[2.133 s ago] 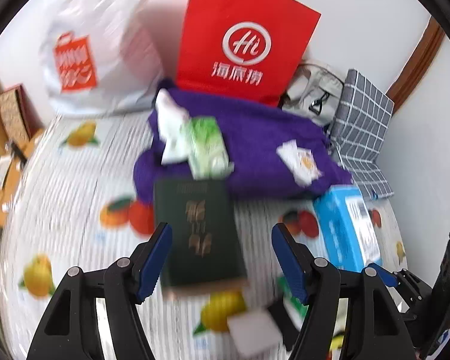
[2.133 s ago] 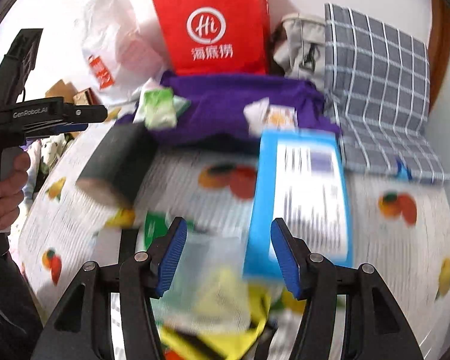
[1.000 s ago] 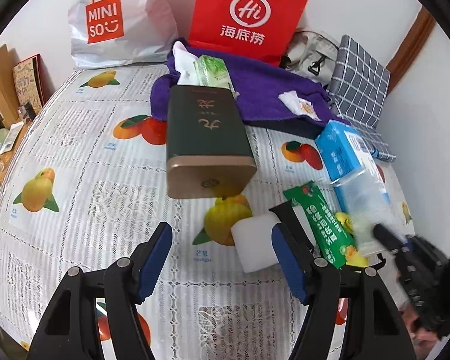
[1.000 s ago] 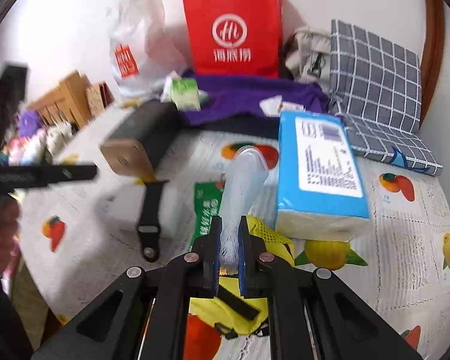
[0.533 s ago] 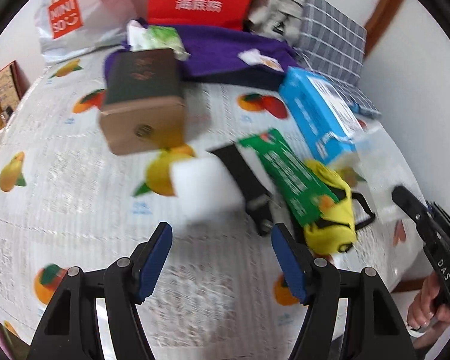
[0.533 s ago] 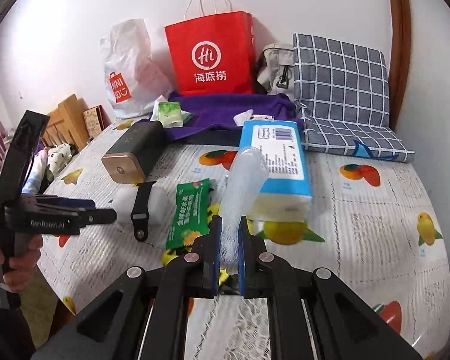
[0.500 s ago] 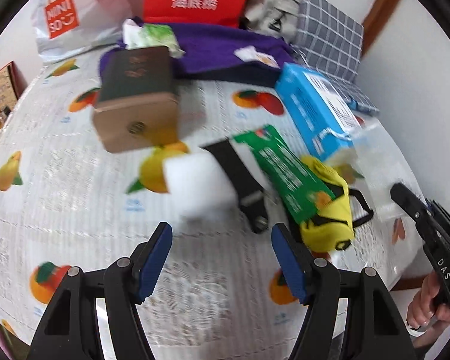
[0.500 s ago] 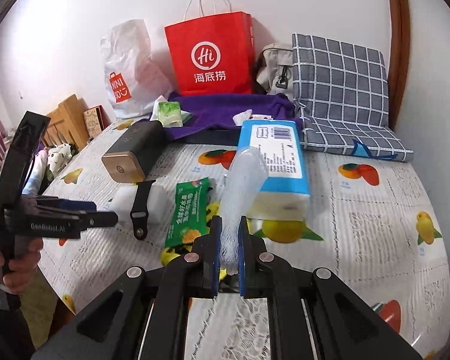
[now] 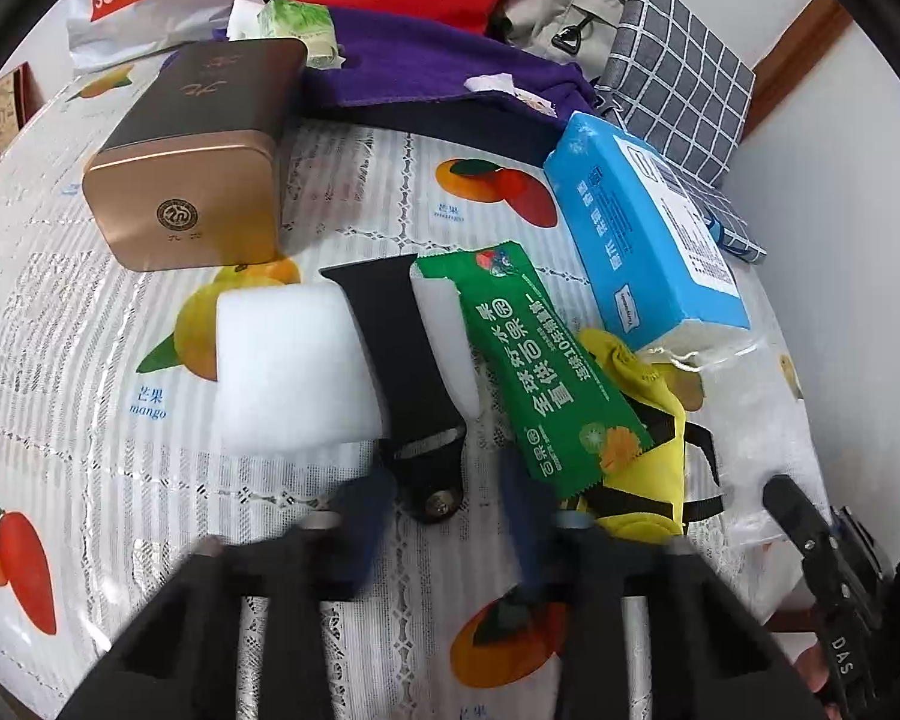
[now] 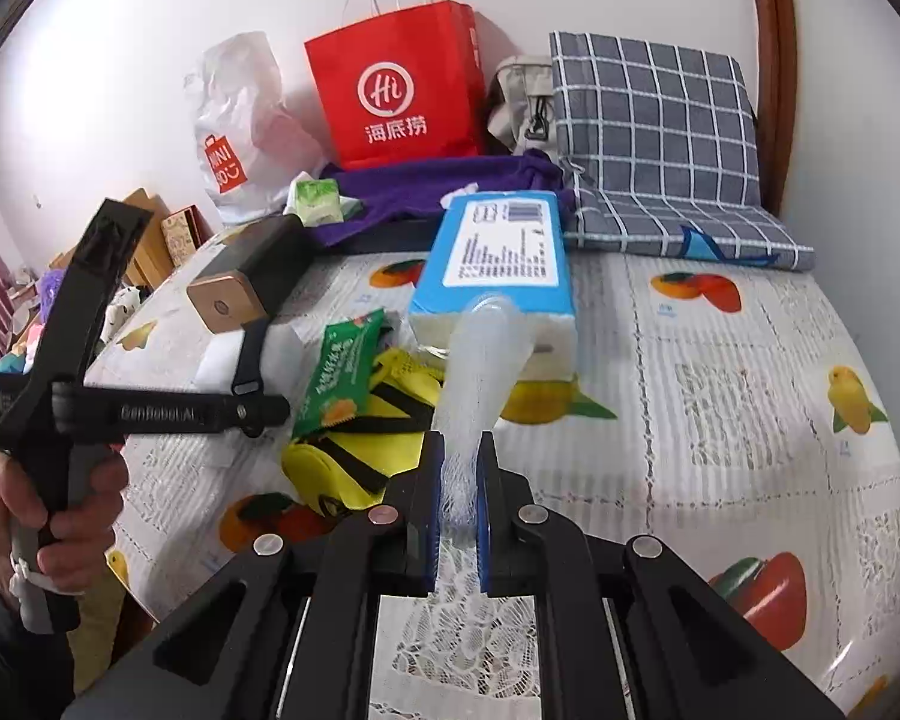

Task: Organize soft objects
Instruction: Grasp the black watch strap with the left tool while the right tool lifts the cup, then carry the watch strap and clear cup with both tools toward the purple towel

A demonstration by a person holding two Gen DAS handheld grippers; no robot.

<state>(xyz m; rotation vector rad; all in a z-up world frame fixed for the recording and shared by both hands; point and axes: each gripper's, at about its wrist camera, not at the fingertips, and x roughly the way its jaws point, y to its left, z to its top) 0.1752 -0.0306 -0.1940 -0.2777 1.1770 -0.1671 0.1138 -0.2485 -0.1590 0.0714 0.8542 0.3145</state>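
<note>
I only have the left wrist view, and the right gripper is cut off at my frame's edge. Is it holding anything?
Observer: Yes. The right gripper has its jaws shut on a clear mesh sleeve.
Operator: Which way does the sleeve point?
Observer: Up and away from the jaws; its open end shows in front of the near end of the tissue pack. I cannot tell whether they touch.
Operator: What lies to the right of that pack?
Observer: Only the fruit-print tablecloth shows there, as far back as the checked cushion.
</note>
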